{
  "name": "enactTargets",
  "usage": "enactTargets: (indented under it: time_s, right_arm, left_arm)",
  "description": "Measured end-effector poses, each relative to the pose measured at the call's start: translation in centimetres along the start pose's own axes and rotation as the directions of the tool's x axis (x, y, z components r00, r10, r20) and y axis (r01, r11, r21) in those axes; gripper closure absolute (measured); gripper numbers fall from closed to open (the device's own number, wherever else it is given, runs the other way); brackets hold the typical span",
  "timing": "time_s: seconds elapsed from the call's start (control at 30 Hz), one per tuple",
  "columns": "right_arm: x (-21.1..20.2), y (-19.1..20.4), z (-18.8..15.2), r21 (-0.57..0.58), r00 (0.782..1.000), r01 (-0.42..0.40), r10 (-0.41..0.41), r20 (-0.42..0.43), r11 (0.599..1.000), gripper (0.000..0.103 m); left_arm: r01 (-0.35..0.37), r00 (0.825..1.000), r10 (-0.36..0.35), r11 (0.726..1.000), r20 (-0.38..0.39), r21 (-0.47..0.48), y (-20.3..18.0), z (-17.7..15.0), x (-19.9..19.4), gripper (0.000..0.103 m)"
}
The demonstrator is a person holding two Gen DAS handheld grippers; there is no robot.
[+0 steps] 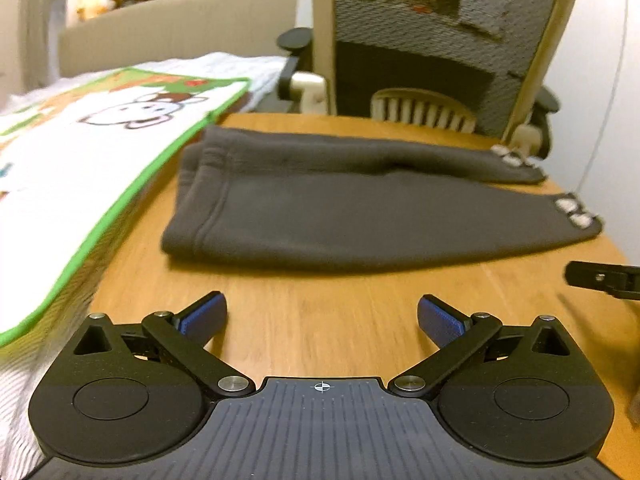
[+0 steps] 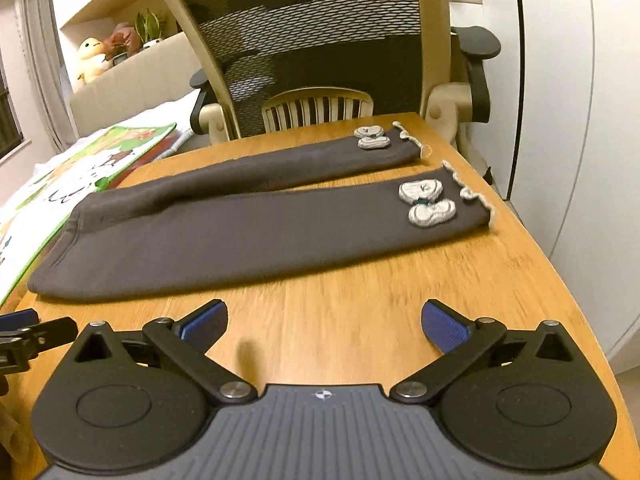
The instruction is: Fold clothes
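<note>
Dark grey trousers (image 1: 340, 216) (image 2: 248, 224) lie flat on the wooden table (image 1: 320, 320) (image 2: 360, 300), waistband to the left, both legs stretched to the right. White bow trims (image 2: 426, 202) mark the leg ends. My left gripper (image 1: 322, 316) stands open above bare wood, a short way in front of the waistband end, nothing between its blue pads (image 1: 204, 314). Short of the near trouser leg, my right gripper (image 2: 324, 320) is open wide over the table, also with nothing in it. One finger of the right gripper (image 1: 600, 278) pokes in at the right edge of the left wrist view.
A cartoon-printed cloth with green edging (image 1: 100, 152) (image 2: 80, 176) overhangs the table's left side. A mesh-backed office chair (image 1: 432, 48) (image 2: 320, 40) stands behind the far edge. The table's right edge (image 2: 560, 264) drops off beside a white wall. Plush toys (image 2: 92, 60) sit on a far shelf.
</note>
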State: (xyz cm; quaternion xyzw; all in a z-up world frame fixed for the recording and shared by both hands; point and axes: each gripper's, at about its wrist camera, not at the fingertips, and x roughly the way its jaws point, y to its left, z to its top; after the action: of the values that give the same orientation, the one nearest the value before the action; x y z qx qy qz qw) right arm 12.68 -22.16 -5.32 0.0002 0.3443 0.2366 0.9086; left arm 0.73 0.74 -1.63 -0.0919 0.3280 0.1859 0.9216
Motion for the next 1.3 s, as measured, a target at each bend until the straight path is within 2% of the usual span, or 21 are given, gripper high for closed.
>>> enactTargets:
  time_s: [0.1, 0.23, 1.3]
  right_arm:
    - [-0.4, 1.4, -0.6, -0.05, 1.0, 0.011, -0.012, -0.02, 0.999, 0.0]
    - [-0.1, 3.6, -1.0, -0.167, 0.997, 0.049, -0.059, -0.055, 0.985, 0.0]
    - [0.4, 3.8, -0.9, -0.159, 0.998, 0.039, -0.047, -0.051, 0.986, 0.0]
  left_arm:
    - [-0.069, 0.997, 0.069, 0.997, -0.021, 0.032, -1.3, -0.4, -0.2, 0.0]
    - [-0.059, 0.998, 0.06, 0.998, -0.023, 0.029, -2.6, -0.9, -0.7, 0.0]
    - [-0.054, 0.998, 0.055, 0.998, -0.02, 0.025, -2.8, -0.8, -0.4, 0.0]
